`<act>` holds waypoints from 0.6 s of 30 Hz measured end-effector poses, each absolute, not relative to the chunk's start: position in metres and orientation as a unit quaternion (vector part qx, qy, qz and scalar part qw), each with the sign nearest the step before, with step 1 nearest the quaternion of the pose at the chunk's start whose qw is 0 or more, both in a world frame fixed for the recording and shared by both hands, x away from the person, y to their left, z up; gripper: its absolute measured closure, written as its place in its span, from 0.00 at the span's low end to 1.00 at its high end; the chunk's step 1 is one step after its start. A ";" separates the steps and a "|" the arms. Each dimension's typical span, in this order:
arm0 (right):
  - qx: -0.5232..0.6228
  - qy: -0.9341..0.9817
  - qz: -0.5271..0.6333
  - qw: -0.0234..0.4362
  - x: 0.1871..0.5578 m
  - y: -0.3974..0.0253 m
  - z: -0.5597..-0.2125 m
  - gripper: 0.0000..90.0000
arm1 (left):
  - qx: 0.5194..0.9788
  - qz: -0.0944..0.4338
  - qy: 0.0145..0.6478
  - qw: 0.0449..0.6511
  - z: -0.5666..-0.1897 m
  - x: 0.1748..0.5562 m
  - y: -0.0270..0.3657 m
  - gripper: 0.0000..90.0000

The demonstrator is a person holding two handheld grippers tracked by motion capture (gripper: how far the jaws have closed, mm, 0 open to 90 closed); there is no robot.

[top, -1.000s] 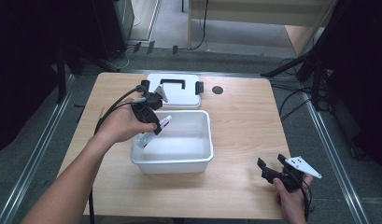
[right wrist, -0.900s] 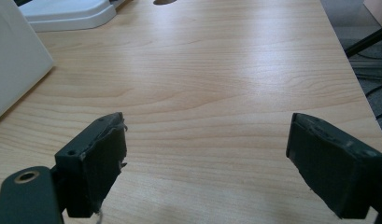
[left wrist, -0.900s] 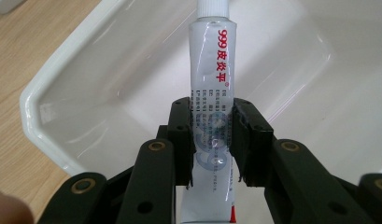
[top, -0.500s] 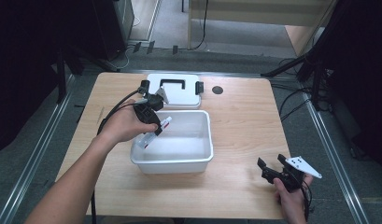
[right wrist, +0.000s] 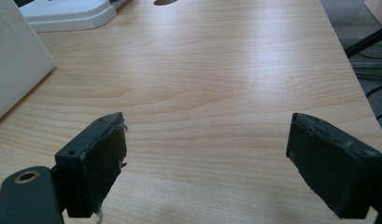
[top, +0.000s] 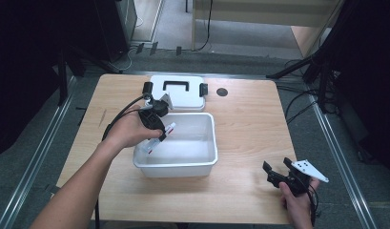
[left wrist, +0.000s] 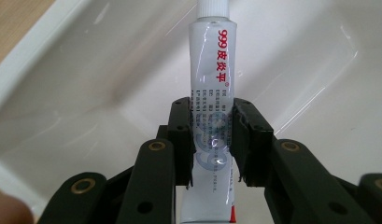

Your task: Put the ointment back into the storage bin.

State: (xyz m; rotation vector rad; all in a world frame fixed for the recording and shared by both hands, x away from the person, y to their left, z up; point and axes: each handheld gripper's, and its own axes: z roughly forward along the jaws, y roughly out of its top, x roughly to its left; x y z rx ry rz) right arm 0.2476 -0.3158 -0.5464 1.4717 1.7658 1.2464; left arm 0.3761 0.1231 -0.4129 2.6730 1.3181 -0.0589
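Left gripper [left wrist: 212, 140] pinches a white tube [left wrist: 213, 93] over the white tub [top: 204, 157]; lid [top: 183, 98] sits just behind. Right gripper [right wrist: 205, 163] rests on bare bench [right wrist: 226, 84], jaws spread wide.

The tube's [left wrist: 212, 121] lower end is cut off by the frame's bottom edge; its small print seems too blurred to read.

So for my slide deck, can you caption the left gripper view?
Left gripper clamps a white ointment tube over the white plastic bin.
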 end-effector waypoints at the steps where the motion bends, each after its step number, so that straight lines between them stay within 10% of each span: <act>1: 0.543 0.652 0.460 0.260 0.248 -0.316 -0.546 0.14 | 0.894 -0.020 0.440 0.079 -0.415 0.376 0.123 0.79; 18: 0.544 0.651 0.461 0.260 0.247 -0.316 -0.546 0.14 | 0.897 -0.014 0.437 0.058 -0.437 0.379 0.114 0.79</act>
